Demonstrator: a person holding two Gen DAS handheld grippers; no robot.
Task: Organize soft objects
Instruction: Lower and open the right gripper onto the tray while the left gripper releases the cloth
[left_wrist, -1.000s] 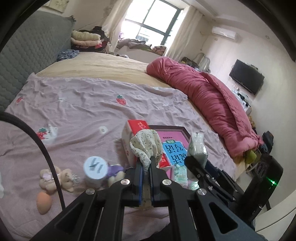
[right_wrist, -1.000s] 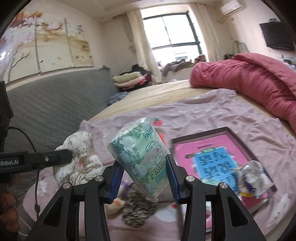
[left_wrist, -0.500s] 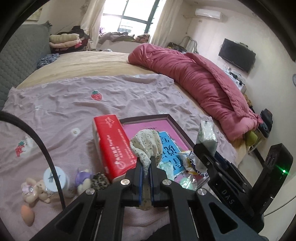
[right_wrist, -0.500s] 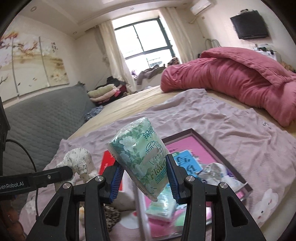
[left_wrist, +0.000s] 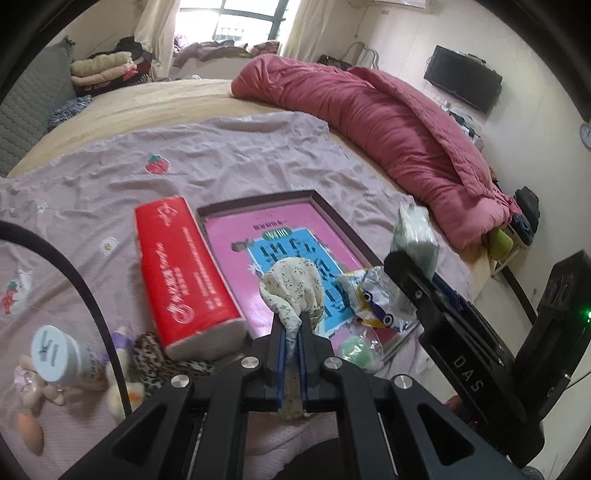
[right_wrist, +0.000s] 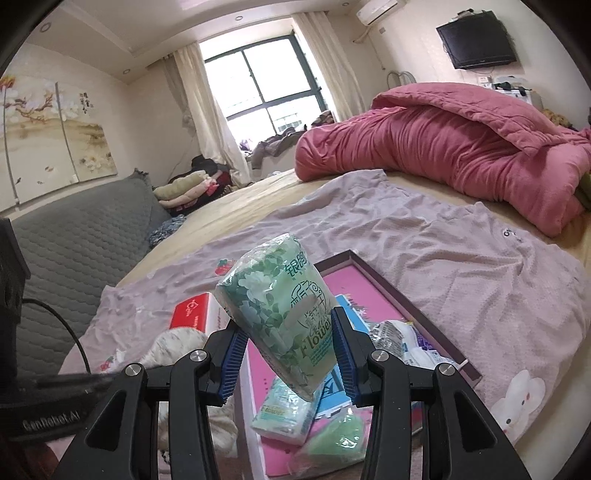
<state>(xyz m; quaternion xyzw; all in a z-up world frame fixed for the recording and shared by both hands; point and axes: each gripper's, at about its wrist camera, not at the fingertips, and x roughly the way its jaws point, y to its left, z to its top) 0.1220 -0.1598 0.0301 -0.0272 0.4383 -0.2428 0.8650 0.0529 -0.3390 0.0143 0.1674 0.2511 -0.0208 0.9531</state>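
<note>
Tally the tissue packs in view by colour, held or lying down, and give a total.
Red tissue pack, lying on the sheet beside the tray: 1
Green floral tissue pack, held in the right gripper: 1
Green floral tissue pack, lying in the tray: 1
Total: 3

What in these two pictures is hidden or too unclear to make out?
- Left wrist view: the floral cloth clamped in the left gripper covers part of the pink tray; the print beneath cannot be read.
- Left wrist view: the small toys at the lower left are blurred and crossed by a black cable.
- Right wrist view: the green tissue pack in the right gripper hides the tray's middle.
</note>
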